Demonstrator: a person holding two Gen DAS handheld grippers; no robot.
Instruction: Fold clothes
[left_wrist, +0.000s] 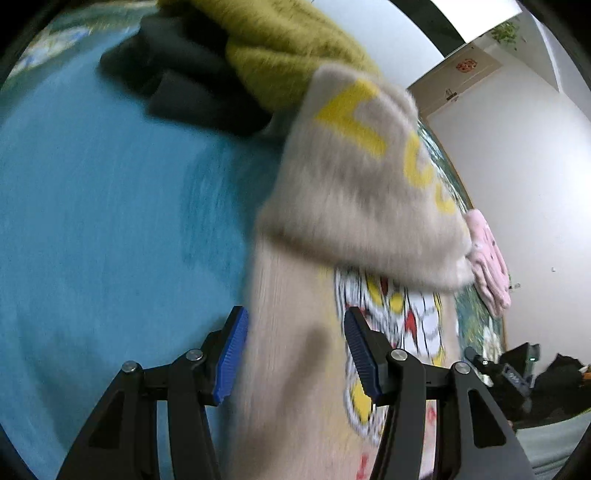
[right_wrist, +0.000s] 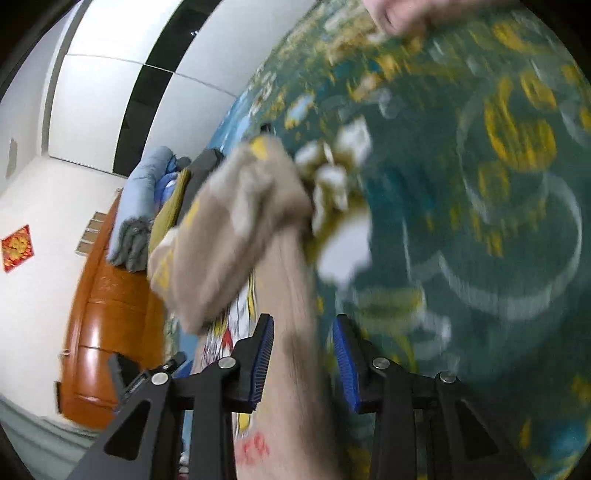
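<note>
A beige fuzzy sweater (left_wrist: 291, 354) with a cartoon print and yellow letters lies on a blue-green patterned bedspread (left_wrist: 103, 221). Its upper part (left_wrist: 362, 192) is folded over toward me. My left gripper (left_wrist: 295, 354) is open, its blue pads either side of the sweater's left edge. In the right wrist view the same sweater (right_wrist: 295, 302) runs between the blue pads of my right gripper (right_wrist: 303, 358), which is open around its right edge. Both views are motion-blurred.
A mustard fuzzy garment (left_wrist: 280, 48) and a dark garment (left_wrist: 177, 74) are piled at the far side of the bed. A pink garment (left_wrist: 487, 258) lies at the bed's right edge. A folded light-blue blanket (right_wrist: 144, 206) and a wooden headboard (right_wrist: 110, 325) stand at the left.
</note>
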